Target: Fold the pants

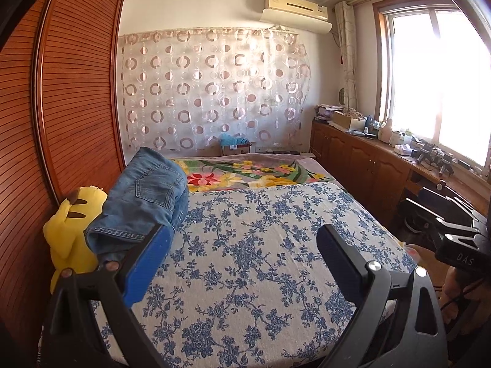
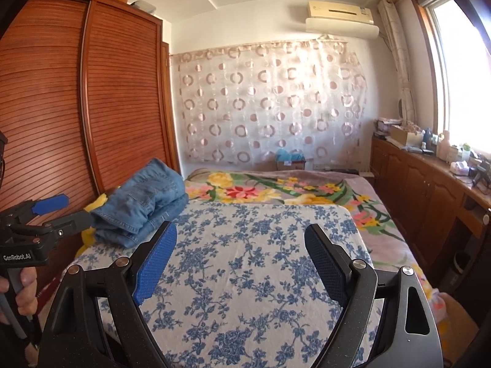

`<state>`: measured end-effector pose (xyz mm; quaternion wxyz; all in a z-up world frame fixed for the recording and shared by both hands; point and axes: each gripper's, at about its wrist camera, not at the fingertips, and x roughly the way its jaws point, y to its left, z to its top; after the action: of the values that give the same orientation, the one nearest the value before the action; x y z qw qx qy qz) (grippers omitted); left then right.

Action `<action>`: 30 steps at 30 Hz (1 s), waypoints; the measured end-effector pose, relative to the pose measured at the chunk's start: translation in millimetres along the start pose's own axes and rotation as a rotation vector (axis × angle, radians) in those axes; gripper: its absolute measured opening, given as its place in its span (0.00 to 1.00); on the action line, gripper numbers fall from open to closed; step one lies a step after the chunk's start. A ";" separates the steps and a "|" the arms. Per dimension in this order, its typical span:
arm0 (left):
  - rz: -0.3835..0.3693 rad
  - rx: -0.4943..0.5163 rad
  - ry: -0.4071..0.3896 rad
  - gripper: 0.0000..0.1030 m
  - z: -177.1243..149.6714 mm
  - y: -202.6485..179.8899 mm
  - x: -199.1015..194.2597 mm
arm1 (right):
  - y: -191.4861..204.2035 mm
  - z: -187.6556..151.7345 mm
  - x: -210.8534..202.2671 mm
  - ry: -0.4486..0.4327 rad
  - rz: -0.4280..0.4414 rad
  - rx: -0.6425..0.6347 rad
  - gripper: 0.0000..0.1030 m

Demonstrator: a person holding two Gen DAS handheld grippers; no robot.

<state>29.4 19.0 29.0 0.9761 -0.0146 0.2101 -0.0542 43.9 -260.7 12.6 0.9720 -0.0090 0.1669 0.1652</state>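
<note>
A pair of blue jeans (image 1: 147, 196) (image 2: 144, 202) lies folded in a thick bundle at the left edge of the bed, leaning on a yellow plush toy (image 1: 73, 224). My left gripper (image 1: 244, 233) is open above the blue-flowered sheet (image 1: 251, 260), its left finger just in front of the jeans' hem. In the right wrist view the left gripper (image 2: 78, 208) stands open beside the bundle, a hand on its grip. My right gripper (image 2: 241, 230) is open over the sheet with nothing between its pads.
A slatted wooden wardrobe (image 1: 70, 92) stands close along the bed's left side. A bright flowered blanket (image 2: 276, 190) covers the far half of the bed. Low wooden cabinets (image 2: 423, 184) with clutter on top run under the window at the right.
</note>
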 end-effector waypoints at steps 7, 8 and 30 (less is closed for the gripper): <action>0.005 -0.005 0.005 0.94 -7.5 0.5 -2.3 | -4.1 -15.0 0.6 0.028 -0.016 0.016 0.85; 0.006 -0.005 0.005 0.94 -7.1 0.5 -1.5 | -4.6 -16.4 0.7 0.031 -0.019 0.019 0.84; 0.006 -0.005 0.002 0.94 -9.2 1.8 -2.2 | -8.0 -18.7 0.8 0.036 -0.021 0.028 0.85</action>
<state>23.7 21.0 21.4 0.9760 -0.0162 0.2110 -0.0508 41.2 -269.3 -5.6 0.9706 0.0000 0.1865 0.1522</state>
